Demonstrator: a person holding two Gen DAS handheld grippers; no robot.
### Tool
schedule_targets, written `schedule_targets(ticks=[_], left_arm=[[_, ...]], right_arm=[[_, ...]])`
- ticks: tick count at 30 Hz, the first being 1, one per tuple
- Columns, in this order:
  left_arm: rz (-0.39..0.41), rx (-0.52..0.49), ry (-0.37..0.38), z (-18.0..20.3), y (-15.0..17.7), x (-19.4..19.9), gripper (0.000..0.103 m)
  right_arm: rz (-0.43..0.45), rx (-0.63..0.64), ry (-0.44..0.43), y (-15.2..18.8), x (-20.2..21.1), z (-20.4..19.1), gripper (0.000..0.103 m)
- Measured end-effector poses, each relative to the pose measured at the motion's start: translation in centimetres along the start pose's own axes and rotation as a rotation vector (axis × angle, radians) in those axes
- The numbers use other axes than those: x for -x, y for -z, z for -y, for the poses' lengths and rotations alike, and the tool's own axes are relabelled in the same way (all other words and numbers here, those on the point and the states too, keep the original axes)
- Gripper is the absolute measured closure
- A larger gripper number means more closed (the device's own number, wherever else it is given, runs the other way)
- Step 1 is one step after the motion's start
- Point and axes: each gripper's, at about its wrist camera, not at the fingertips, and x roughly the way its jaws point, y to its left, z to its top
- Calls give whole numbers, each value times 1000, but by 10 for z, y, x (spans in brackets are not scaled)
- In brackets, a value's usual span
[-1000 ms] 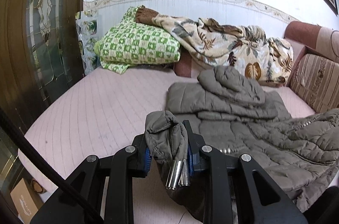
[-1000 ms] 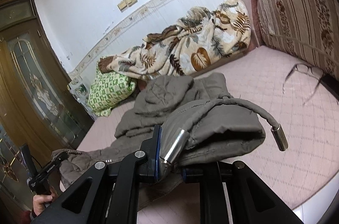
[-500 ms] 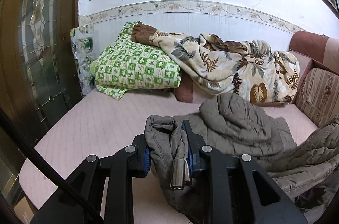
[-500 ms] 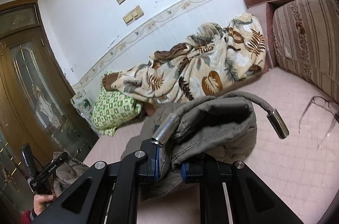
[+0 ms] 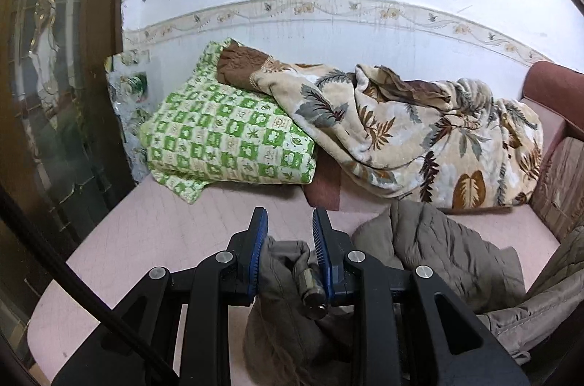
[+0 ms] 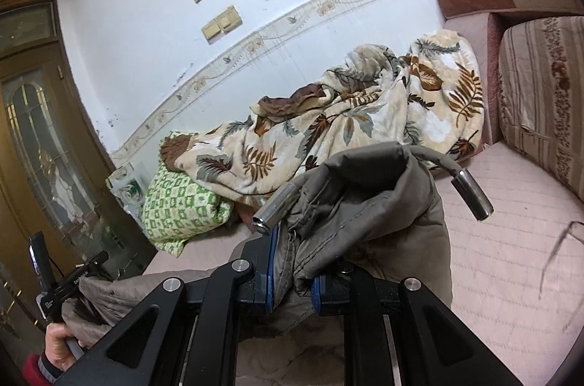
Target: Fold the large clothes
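Note:
A grey-brown quilted jacket lies bunched on the pink bed. My left gripper is shut on a fold of its edge, and a metal cord end is squeezed between the blue pads with it. In the right wrist view my right gripper is shut on another bunch of the jacket, which rises above the jaws. Two metal cord ends stick out of that bunch. At the lower left of that view a person's hand holds the left gripper with jacket cloth draped on it.
A leaf-print blanket and a green checked pillow lie along the far wall. A striped cushion lines the right side. Eyeglasses lie on the pink mattress at the right. A glazed wooden door stands left.
Both grippers have carried the jacket's edge forward toward the blanket and slightly upward. The spread jacket has dropped mostly below and behind them; the blanket and pillow look much nearer.

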Motion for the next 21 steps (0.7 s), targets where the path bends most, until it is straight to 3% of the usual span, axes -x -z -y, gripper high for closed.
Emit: schedule_targets(ticks=[6, 9, 11, 14, 16, 21], left_arm=[[-67, 40, -48, 3, -23, -80, 77], [-99, 53, -71, 0, -30, -115, 68], [-128, 53, -77, -1, -33, -136, 67], [-128, 30, -98, -1, -33, -154, 66], [-132, 17, -107, -1, -32, -164, 56], [-124, -6, -109, 4, -26, -176, 55]], right_arm=[[-44, -15, 57, -18, -73, 17, 88], [-73, -14, 103, -21, -111, 25, 87], [-95, -28, 132, -20, -136, 35, 87], [-127, -59, 171, -14, -168, 54, 87], [-144, -75, 197, -11, -185, 66, 87], [-205, -150, 245, -3, -224, 97, 87]])
